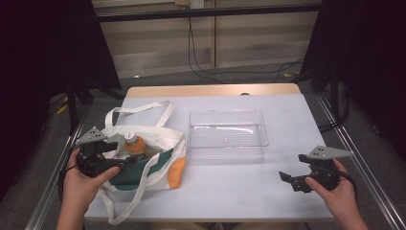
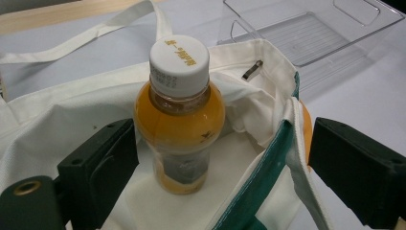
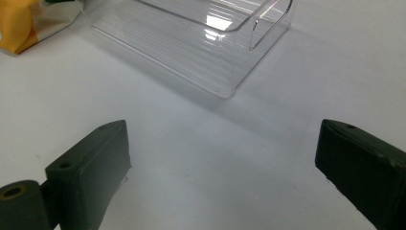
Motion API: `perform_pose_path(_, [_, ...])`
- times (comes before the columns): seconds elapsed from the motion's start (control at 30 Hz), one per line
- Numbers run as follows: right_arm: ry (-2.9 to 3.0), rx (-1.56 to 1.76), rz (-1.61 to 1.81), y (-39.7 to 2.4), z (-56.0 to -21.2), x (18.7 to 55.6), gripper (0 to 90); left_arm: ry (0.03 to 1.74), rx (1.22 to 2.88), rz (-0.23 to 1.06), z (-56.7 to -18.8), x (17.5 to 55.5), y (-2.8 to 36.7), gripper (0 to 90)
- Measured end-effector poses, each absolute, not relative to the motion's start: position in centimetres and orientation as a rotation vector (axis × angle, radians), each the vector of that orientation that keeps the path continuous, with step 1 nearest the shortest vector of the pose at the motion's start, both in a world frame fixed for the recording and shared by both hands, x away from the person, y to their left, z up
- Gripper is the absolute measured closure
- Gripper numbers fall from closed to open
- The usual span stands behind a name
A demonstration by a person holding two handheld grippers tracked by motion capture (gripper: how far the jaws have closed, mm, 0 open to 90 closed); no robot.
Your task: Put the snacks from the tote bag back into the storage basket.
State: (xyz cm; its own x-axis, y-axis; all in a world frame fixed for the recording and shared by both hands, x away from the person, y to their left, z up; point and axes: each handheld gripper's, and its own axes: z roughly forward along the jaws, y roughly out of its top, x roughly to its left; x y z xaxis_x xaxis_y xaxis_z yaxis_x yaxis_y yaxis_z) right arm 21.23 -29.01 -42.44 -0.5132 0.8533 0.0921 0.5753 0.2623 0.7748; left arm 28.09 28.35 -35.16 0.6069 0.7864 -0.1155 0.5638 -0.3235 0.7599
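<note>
At lower left of the high view, the left gripper (image 1: 125,154) reaches into a white tote bag (image 1: 158,143), jaws spread wide on either side of an orange-drink bottle (image 2: 179,115) without touching it. At lower right, the right gripper (image 1: 287,179) hovers with jaws apart above the bare table (image 1: 230,191). Farther back, at centre, sits a clear plastic bin (image 1: 227,134).

The table (image 1: 287,120) is lit brightly from above, the sides are left dark, and glare is seen on the clear box (image 3: 215,24).

The pale table (image 1: 287,120) carries a cream tote bag (image 1: 158,143) beside a clear plastic bin (image 1: 227,143).
</note>
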Motion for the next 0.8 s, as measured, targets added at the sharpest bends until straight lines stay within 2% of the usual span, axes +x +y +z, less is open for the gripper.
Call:
perform_pose_path(0.47, [2.192, 1.302, 1.126, -28.6, -42.7, 21.4, 4.5, 1.101, 2.064, 0.356, -34.4, 28.3, 29.0, 10.3])
perform_pose_path(0.8, [2.167, 1.324, 1.123, -29.2, -42.6, 20.4, 4.4, 1.111, 2.099, 0.361, -33.2, 29.7, 27.7, 11.4])
